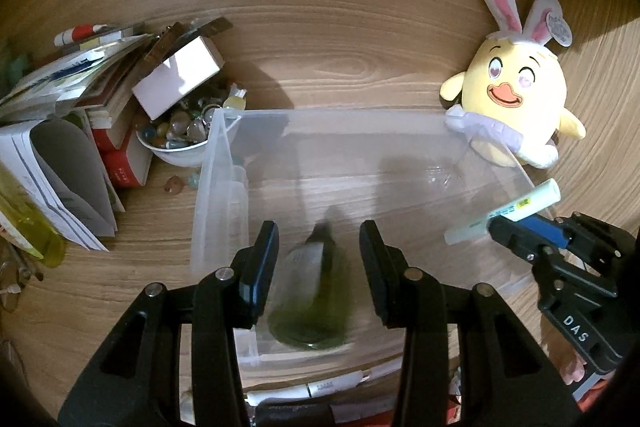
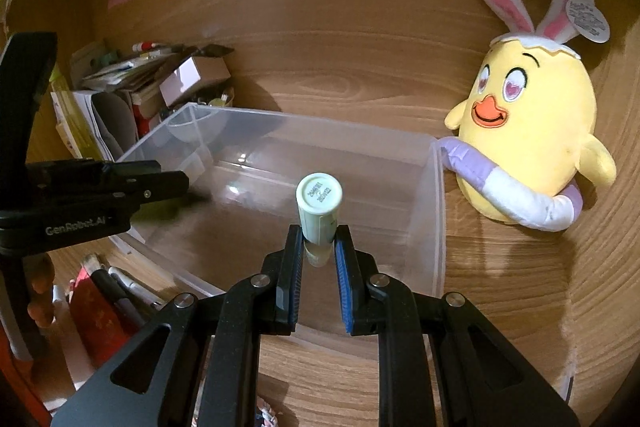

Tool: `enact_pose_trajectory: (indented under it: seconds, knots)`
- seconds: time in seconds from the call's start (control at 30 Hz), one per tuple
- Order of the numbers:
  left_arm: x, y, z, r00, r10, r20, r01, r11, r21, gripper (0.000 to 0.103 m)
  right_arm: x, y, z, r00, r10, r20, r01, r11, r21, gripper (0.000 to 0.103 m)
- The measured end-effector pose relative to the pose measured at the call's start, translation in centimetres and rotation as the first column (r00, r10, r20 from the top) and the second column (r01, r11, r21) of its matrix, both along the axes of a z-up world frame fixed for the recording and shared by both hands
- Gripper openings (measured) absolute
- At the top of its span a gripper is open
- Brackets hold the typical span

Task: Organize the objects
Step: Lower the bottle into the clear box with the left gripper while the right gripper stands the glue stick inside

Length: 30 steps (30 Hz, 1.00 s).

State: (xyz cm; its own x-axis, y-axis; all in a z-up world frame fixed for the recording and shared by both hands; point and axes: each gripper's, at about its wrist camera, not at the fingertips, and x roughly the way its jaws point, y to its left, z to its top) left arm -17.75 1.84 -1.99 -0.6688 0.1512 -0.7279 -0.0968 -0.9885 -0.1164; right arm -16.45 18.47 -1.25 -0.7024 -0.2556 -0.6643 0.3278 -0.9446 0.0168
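While you hold both grippers over the clear bin point(image 1: 224, 155), each one has sth between its fingers.

Your left gripper point(image 1: 318, 269) has a small glass bottle point(image 1: 312, 303) w/ green stuff inside. The bottle sits between the two fingers, its dark cap pointing away from you. It looks blurry, and the fingers seem to touch its sides, so it looks held, but the press itself is hard to see. The bottle hangs over the near part of the bin.

Your right gripper point(image 2: 318, 251) is clamped on a pale green tube point(image 2: 319, 209). The fingers are close together and squeeze the tube near its low end. Its round flat end w/ tiny print sticks out past the fingertips. From the left cam you can see the same tube point(image 1: 504, 213) poking out sideways, over the right edge of the bin.

The bin is see-through and sits on the wood tabletop point(image 1: 360, 67), just ahead of and under both pairs of fingers.

Right of the fingers, a yellow chick plush point(image 2: 528, 131) w/ bunny ears leans by the bin's far right corner, its purple and white ring touching the rim.

Left of the fingers there is a pile of books and papers point(image 1: 60, 131), a white box point(image 1: 178, 81), and a white bowl point(image 1: 180, 151) full of small shiny bits, right beside the bin's left wall.
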Motion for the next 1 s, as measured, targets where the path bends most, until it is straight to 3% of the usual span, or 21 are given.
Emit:
enact_pose_trajectory:
  seconds: [0.07,0.27,0.33,0.43,0.57,0.77,1.0]
  knots:
    - [0.0,0.1,0.0,1.000,-0.009,0.005,0.009,1.000,0.001,0.042,-0.1,-0.1,-0.1,1.000,0.003,0.009,-0.003,1.000,0.004,0.014]
    - [0.1,0.1,0.1,1.000,-0.016,0.000,0.016,1.000,0.003,0.057,-0.2,-0.1,0.0,1.000,0.002,0.016,-0.002,1.000,0.009,0.016]
    - [0.4,0.1,0.2,1.000,-0.017,-0.007,0.017,1.000,0.004,0.061,-0.1,-0.1,0.1,1.000,-0.001,0.014,0.001,1.000,0.005,0.034]
    - [0.8,0.1,0.5,1.000,-0.019,-0.020,0.020,1.000,0.000,0.065,0.4,0.2,0.6,1.000,-0.016,-0.014,0.016,1.000,-0.005,0.048]
    - [1.5,0.3,1.1,0.998,-0.040,-0.041,0.039,0.999,-0.012,0.066,1.1,0.3,1.4,0.999,-0.018,-0.033,0.018,1.000,-0.006,0.049]
    - [3.4,-0.4,2.8,0.996,-0.040,-0.086,0.040,0.999,-0.008,0.082,2.8,0.5,2.4,0.997,-0.033,-0.072,0.032,0.999,-0.012,0.060]
    - [6.4,-1.8,4.1,0.991,-0.031,-0.128,0.029,0.999,-0.013,0.093,5.6,0.7,3.2,0.995,-0.034,-0.093,0.032,0.999,-0.022,0.061]
